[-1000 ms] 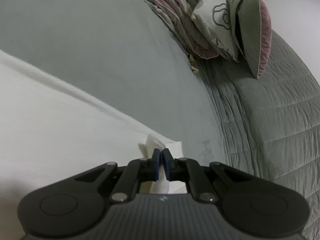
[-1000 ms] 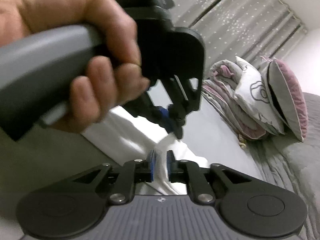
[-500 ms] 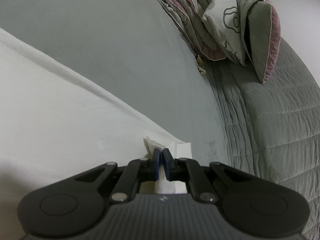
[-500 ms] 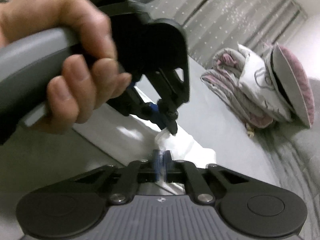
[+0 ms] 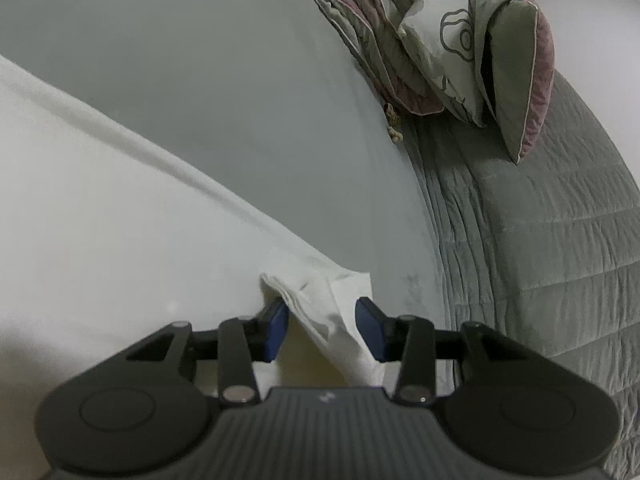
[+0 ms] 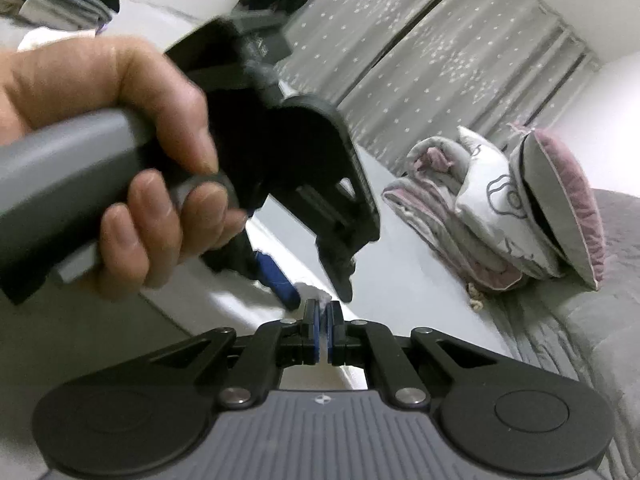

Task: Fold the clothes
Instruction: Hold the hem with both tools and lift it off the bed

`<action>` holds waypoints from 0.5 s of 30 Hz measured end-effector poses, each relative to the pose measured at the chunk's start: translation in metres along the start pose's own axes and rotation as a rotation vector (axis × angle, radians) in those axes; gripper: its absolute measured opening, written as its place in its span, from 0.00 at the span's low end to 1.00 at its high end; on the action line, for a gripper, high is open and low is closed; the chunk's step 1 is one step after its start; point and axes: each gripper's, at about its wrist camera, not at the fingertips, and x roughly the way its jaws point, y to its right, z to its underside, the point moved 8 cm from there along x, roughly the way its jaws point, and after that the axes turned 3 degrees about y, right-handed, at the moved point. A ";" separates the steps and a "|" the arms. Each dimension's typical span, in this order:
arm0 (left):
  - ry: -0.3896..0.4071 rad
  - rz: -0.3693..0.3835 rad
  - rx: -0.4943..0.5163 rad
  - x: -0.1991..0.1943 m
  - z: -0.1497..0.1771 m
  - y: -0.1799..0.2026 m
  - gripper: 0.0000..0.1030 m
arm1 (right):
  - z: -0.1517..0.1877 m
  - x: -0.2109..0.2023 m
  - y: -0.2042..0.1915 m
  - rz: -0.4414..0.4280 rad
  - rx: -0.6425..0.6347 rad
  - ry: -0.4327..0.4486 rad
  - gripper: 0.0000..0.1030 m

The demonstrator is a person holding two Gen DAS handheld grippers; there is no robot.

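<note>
White cloth (image 5: 120, 248) lies spread on grey bed (image 5: 224, 92), one corner bunched up at near edge. Left hand-held gripper (image 5: 322, 328): jaws just been opening, now apart, cloth corner loose between them. Right hand-held gripper (image 6: 322, 320): jaws pressed together, pinching thin bit of white cloth. Person's hand (image 6: 132, 168) grips left handle. Rolled quilt (image 5: 432, 40) at far end of bed.
</note>
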 end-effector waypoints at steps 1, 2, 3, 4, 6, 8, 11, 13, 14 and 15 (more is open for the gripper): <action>0.000 -0.003 0.000 0.001 0.001 0.000 0.34 | -0.002 -0.001 -0.001 0.001 -0.001 0.005 0.03; 0.004 -0.005 0.004 0.001 0.001 0.001 0.29 | -0.002 -0.001 -0.003 -0.003 -0.009 0.006 0.03; 0.008 -0.010 0.010 0.001 0.000 0.001 0.11 | -0.003 -0.001 -0.005 -0.007 -0.017 0.006 0.03; 0.012 -0.017 0.014 0.001 0.000 0.001 0.06 | -0.003 -0.002 -0.008 -0.012 -0.026 0.004 0.03; 0.037 -0.019 0.017 -0.003 -0.003 0.001 0.06 | -0.002 -0.002 -0.014 -0.024 -0.047 -0.004 0.03; 0.059 -0.005 0.013 -0.009 -0.007 0.001 0.06 | -0.001 -0.002 -0.018 -0.034 -0.065 -0.009 0.03; 0.073 0.000 0.011 -0.015 -0.014 0.002 0.06 | -0.001 -0.004 -0.026 -0.047 -0.098 -0.007 0.03; 0.072 -0.010 0.026 -0.017 -0.016 0.001 0.06 | -0.001 -0.004 -0.032 -0.055 -0.117 -0.009 0.03; 0.069 -0.016 0.033 -0.017 -0.017 0.000 0.06 | 0.000 -0.004 -0.035 -0.061 -0.121 -0.014 0.03; 0.066 -0.019 0.038 -0.017 -0.017 -0.001 0.06 | 0.001 -0.003 -0.036 -0.069 -0.123 -0.023 0.03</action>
